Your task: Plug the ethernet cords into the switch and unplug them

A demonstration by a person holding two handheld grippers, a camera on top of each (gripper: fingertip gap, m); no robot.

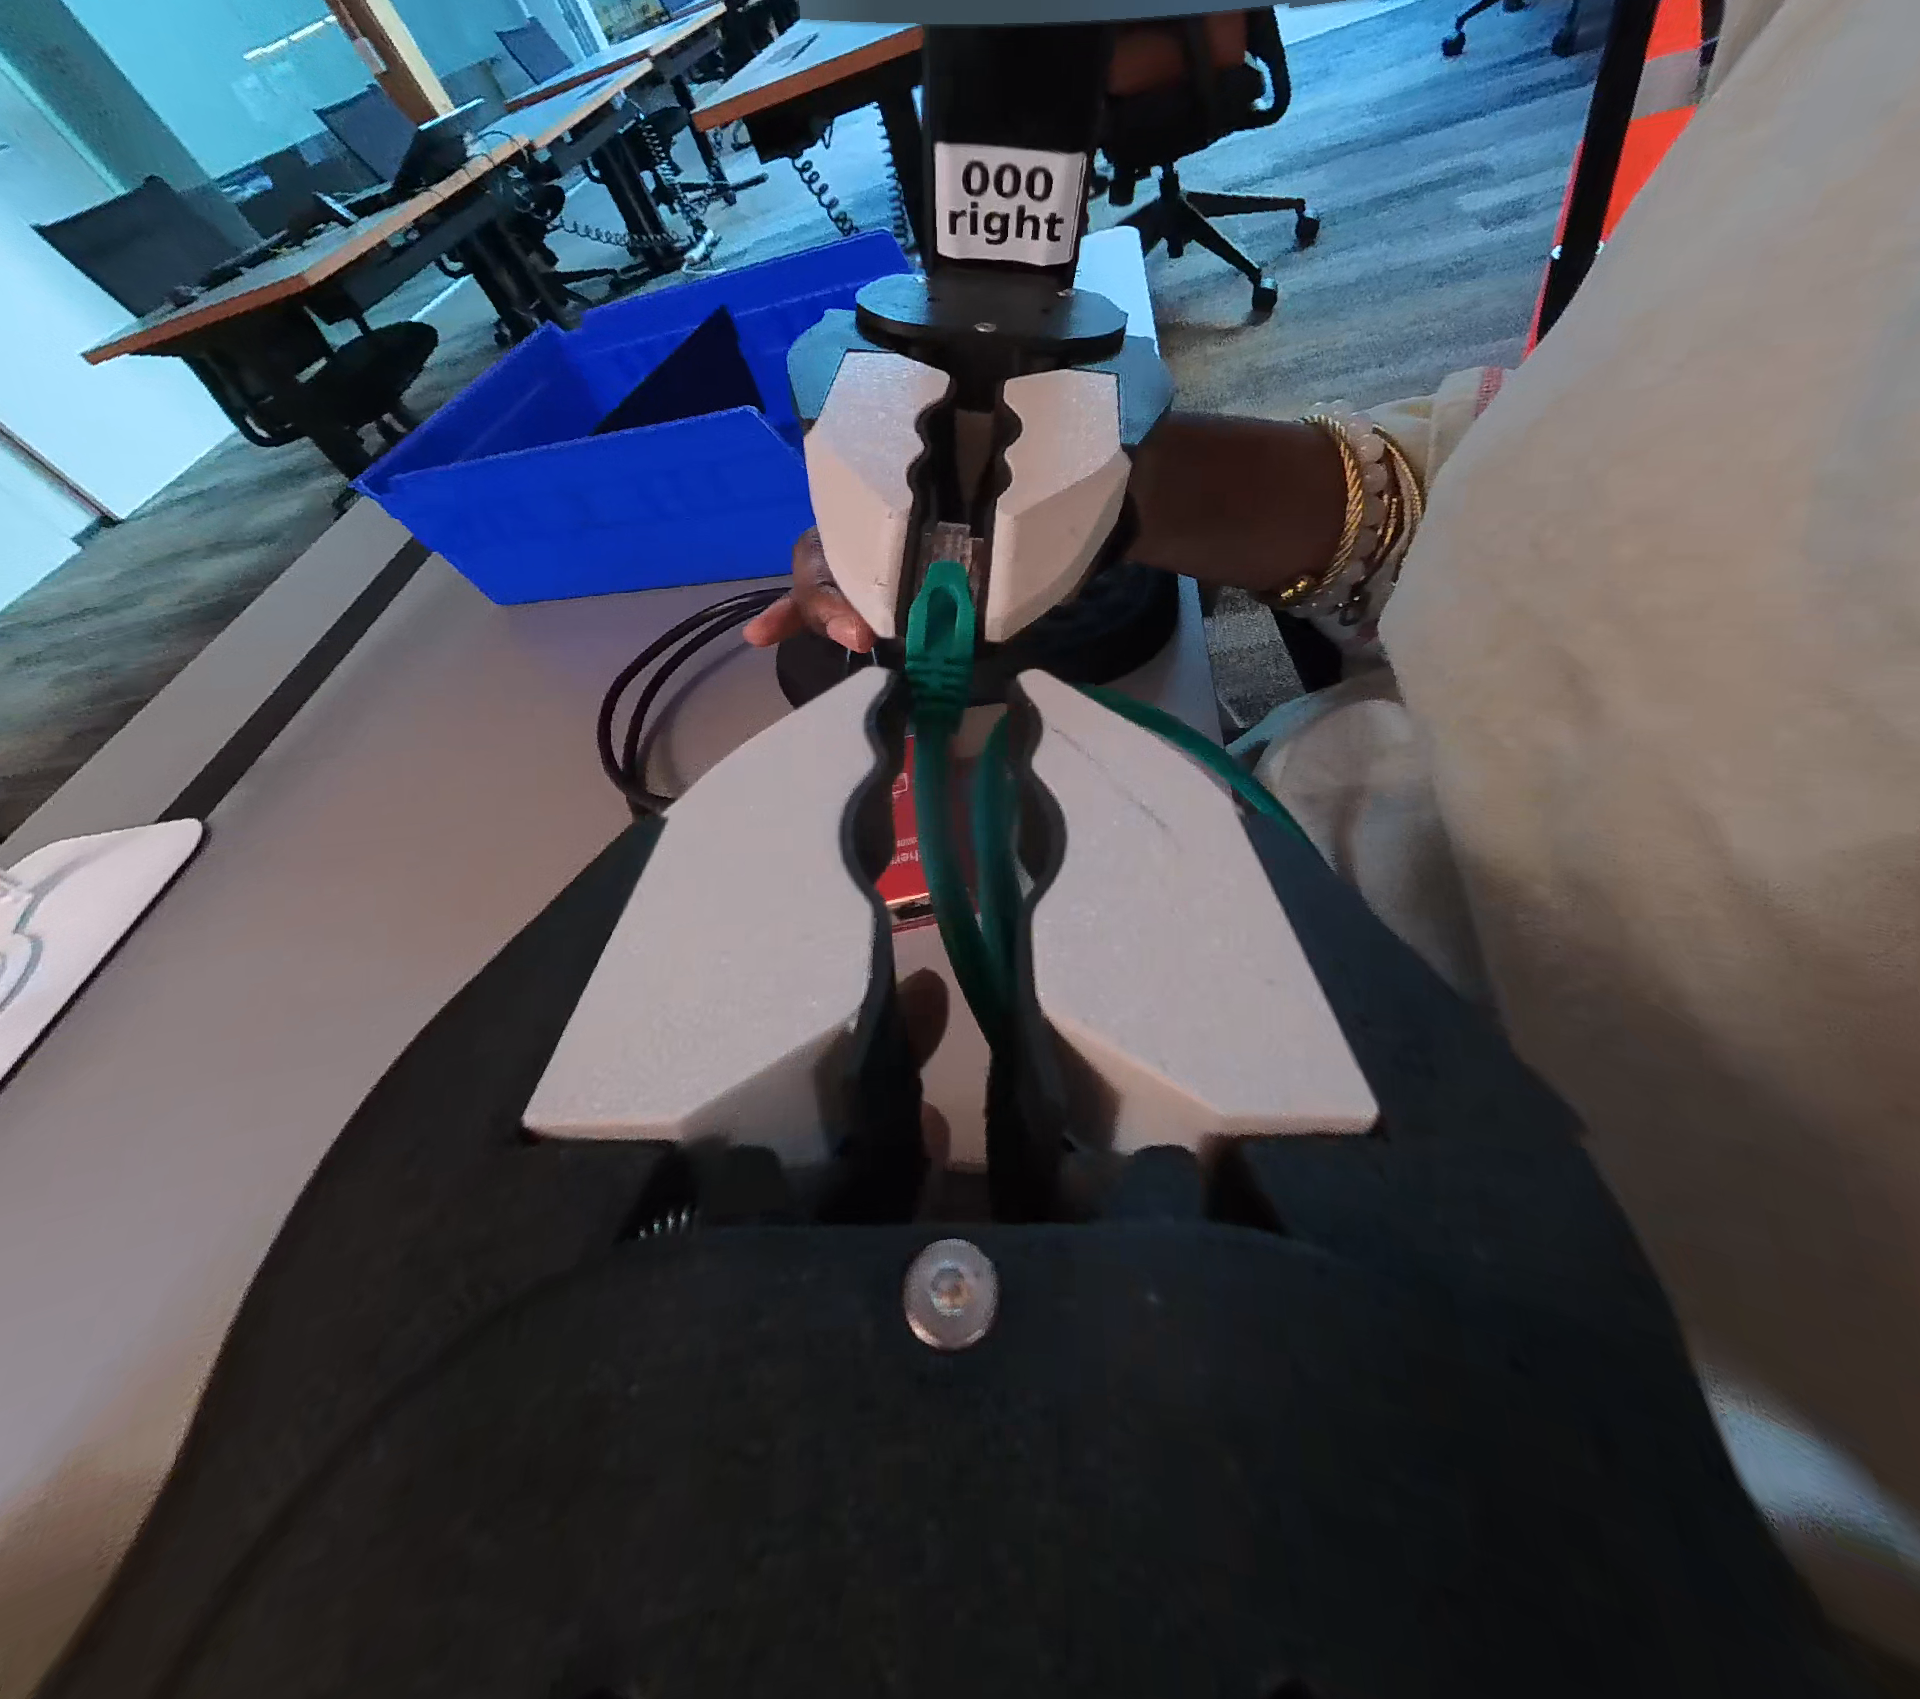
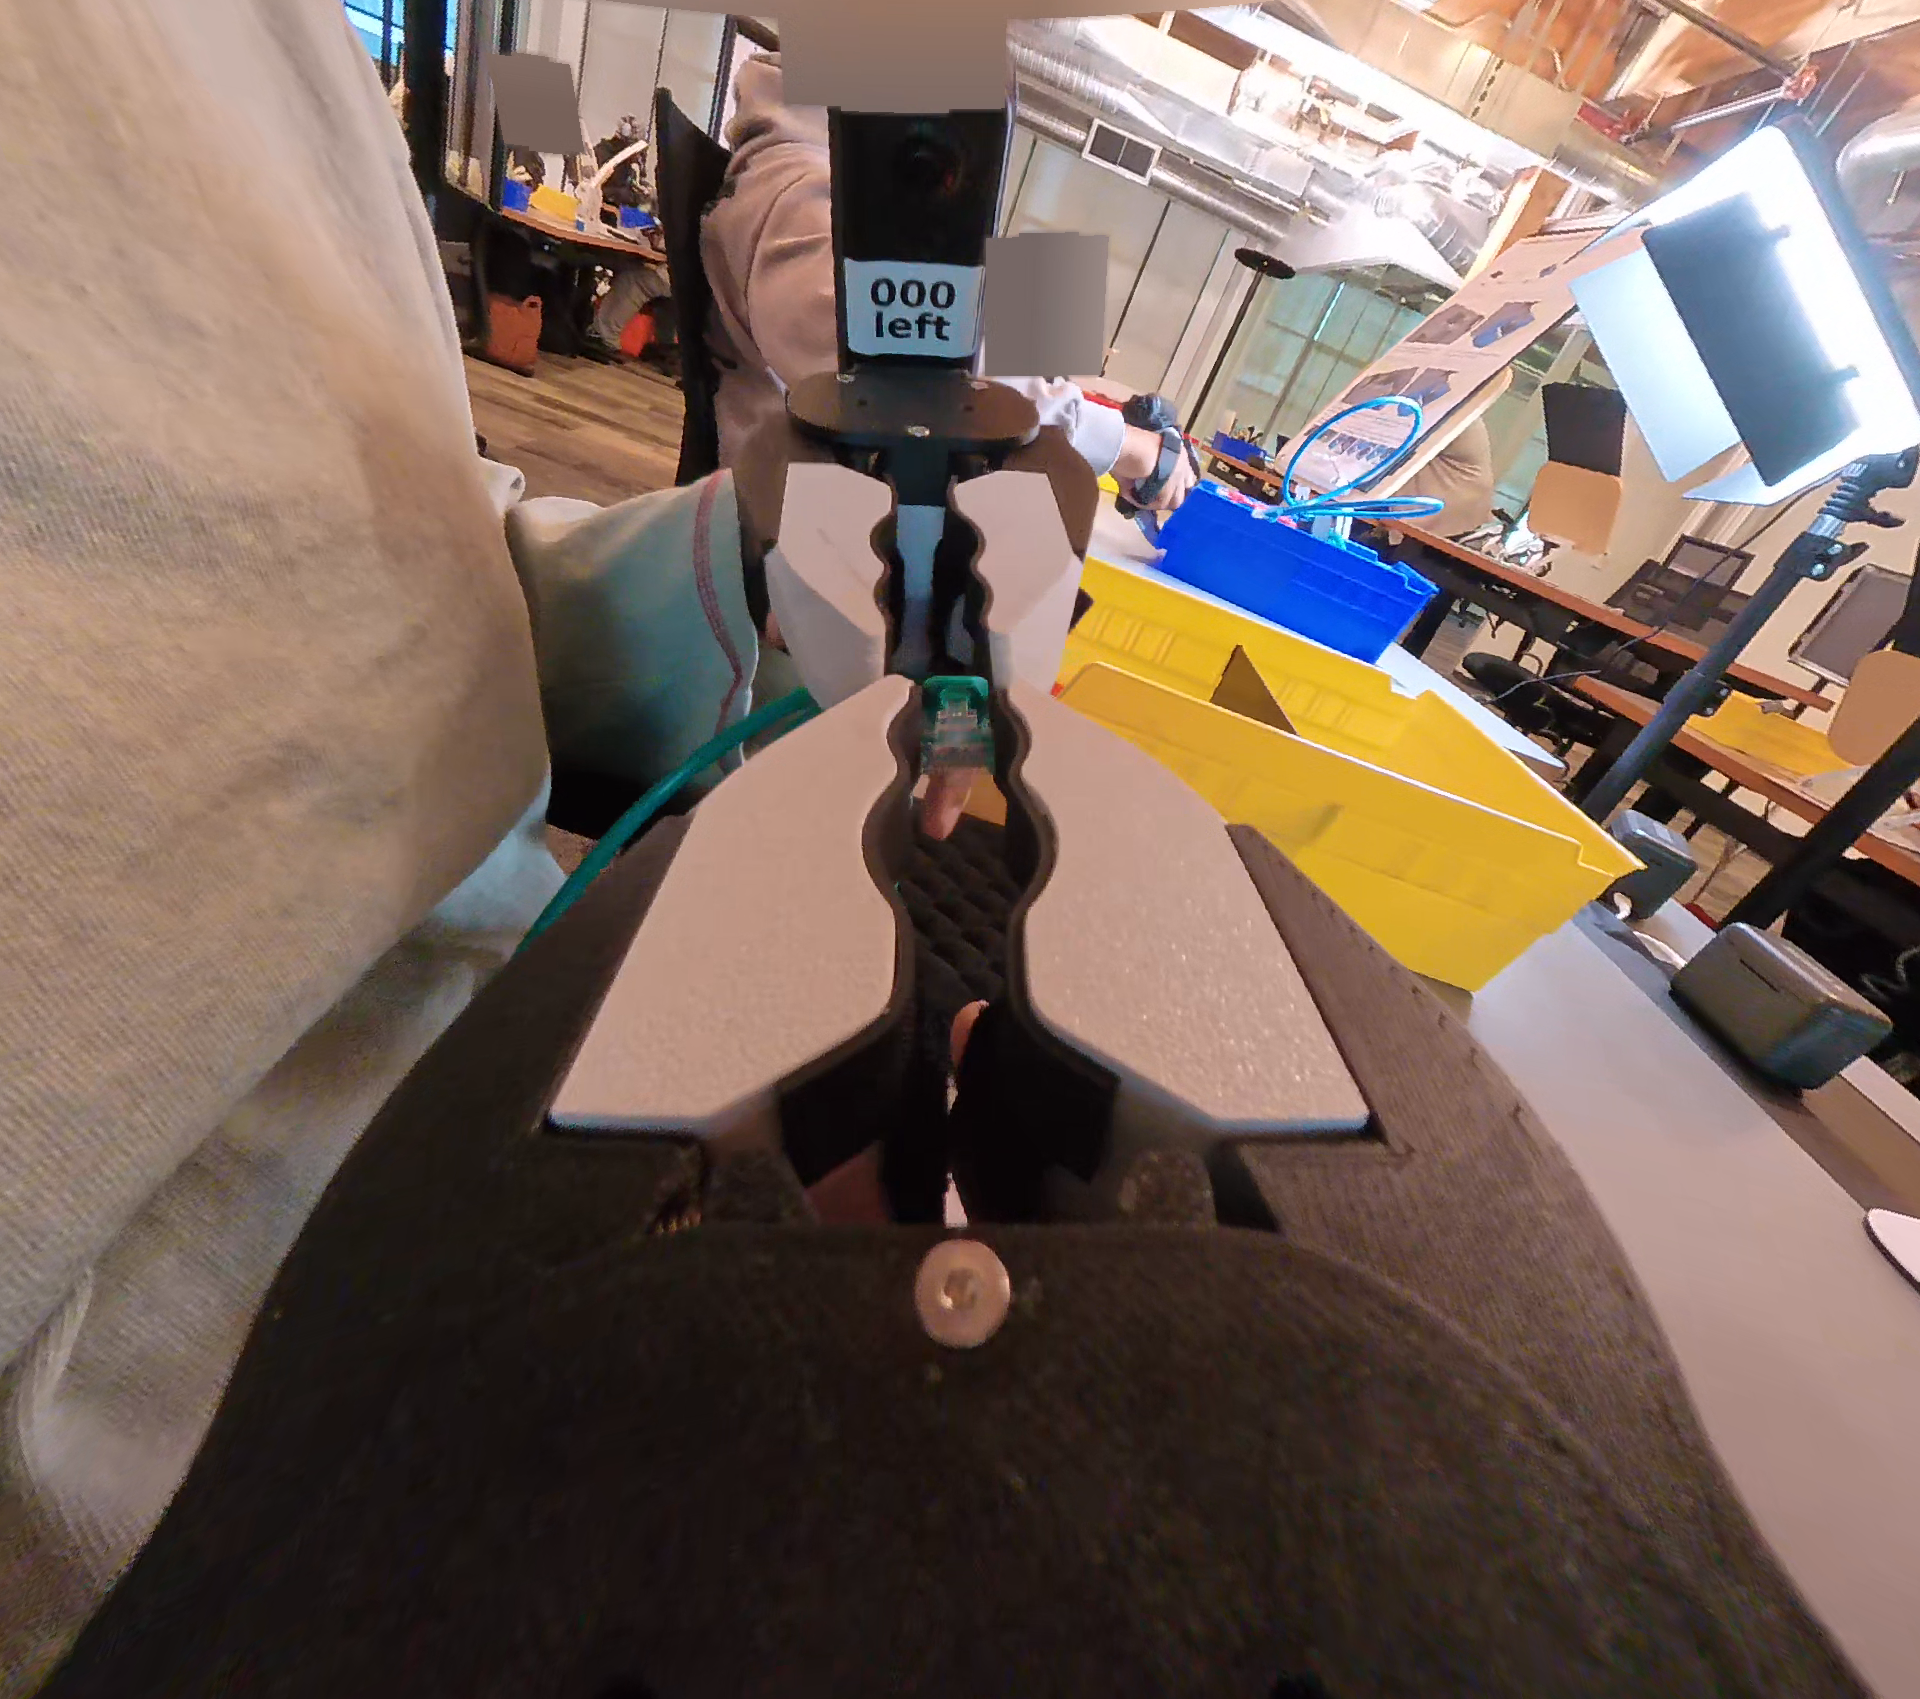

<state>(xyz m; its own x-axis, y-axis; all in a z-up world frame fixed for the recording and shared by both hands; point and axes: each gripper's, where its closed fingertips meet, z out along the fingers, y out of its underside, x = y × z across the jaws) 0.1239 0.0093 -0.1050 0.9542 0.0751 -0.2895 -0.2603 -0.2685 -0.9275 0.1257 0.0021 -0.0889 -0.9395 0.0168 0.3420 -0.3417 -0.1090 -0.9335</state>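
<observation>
Left gripper (image 1: 945,704): jaws closed on the green ethernet cord (image 1: 951,828), tip to tip with the other tool.
Right gripper (image 2: 956,714): jaws pinch the cord's clear plug (image 2: 954,740).
Labels: a white sticker (image 1: 1004,203) on each tool.
Blue bin (image 1: 623,454): table's (image 1: 343,818) far edge.

Each of the 2 wrist cameras sits just behind its own fingers, looking along them at the green plug (image 1: 940,610), which both views share at very close range. The left view faces the blue bin (image 1: 582,486) beyond the plug; the right view faces opposite, toward the yellow bin (image 2: 1351,818).
</observation>
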